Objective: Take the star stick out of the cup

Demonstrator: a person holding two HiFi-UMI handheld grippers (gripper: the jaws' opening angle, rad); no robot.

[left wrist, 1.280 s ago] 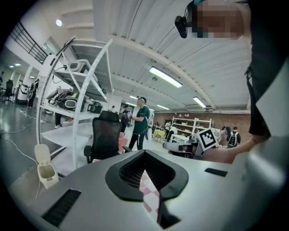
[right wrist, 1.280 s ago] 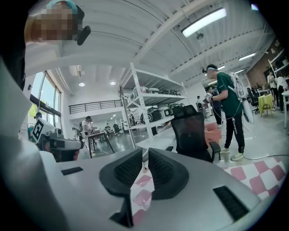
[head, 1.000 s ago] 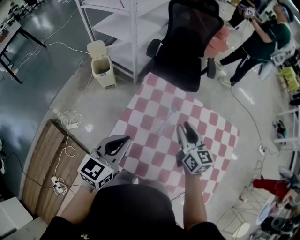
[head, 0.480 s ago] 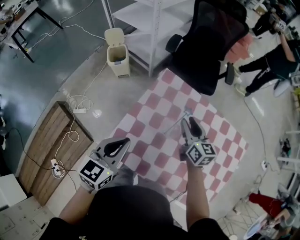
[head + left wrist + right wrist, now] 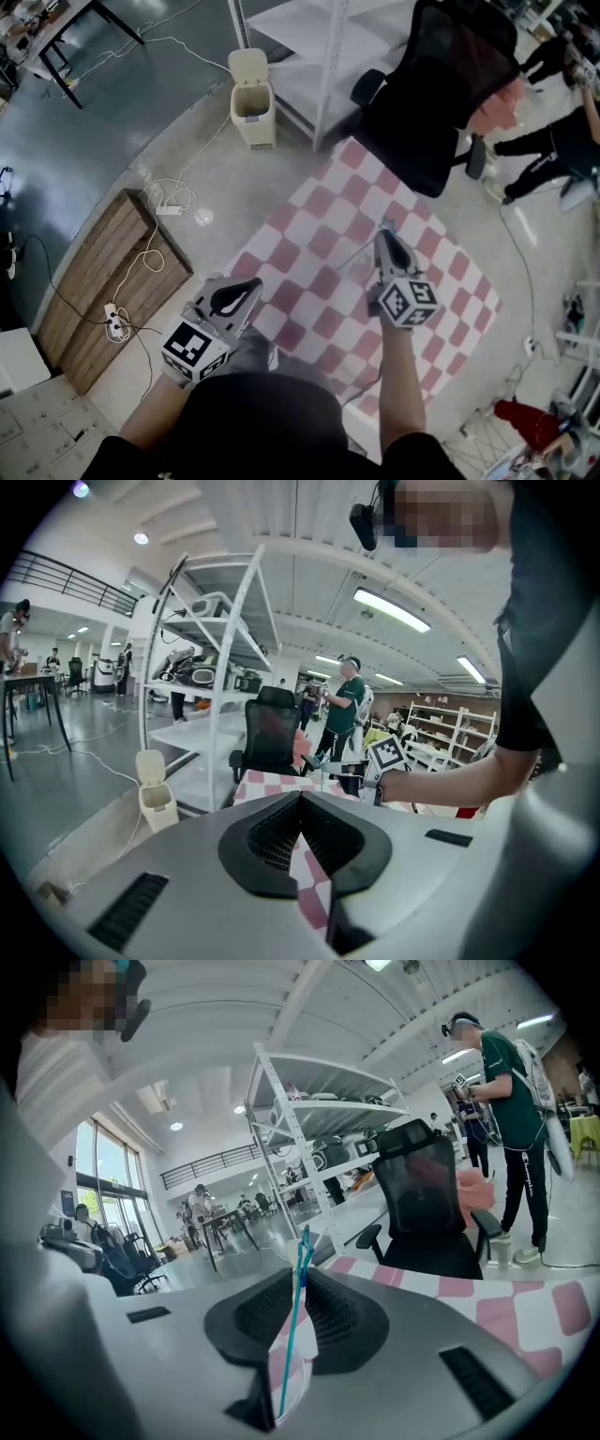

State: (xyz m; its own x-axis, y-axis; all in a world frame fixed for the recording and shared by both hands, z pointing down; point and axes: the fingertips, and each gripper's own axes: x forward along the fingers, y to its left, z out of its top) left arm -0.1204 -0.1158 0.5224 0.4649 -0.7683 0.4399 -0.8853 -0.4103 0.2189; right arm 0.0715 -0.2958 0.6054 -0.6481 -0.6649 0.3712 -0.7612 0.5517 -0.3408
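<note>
1. Your right gripper [image 5: 384, 234] sat right of centre in the head view, over the pink-and-white checked cloth [image 5: 309, 281]. Its jaws were closing, and the pads already pinched the star stick [image 5: 292, 1320] at their tips.
2. In the right gripper view, that thin teal stick ran up the middle of the frame. It passed from low in the gap, through the tips, to just above them.
3. Your left gripper [image 5: 246, 286] hung at the lower left of the cloth, well apart from the right one. Its jaws were clenched together with nothing between them.
4. The cloth spread as a tilted square across the centre of the head view.
5. A black office chair [image 5: 441, 94] stood at the cloth's upper right edge, with a white shelf rack [image 5: 319, 47] behind it at the top.
6. A small beige bin [image 5: 253, 98] stood beside the rack on the pale floor.
7. At the left, a wooden panel [image 5: 103, 281] lay with white cables [image 5: 150, 253] trailing over it.
8. A person in a dark green top [image 5: 562, 141] stood at the right edge.
</note>
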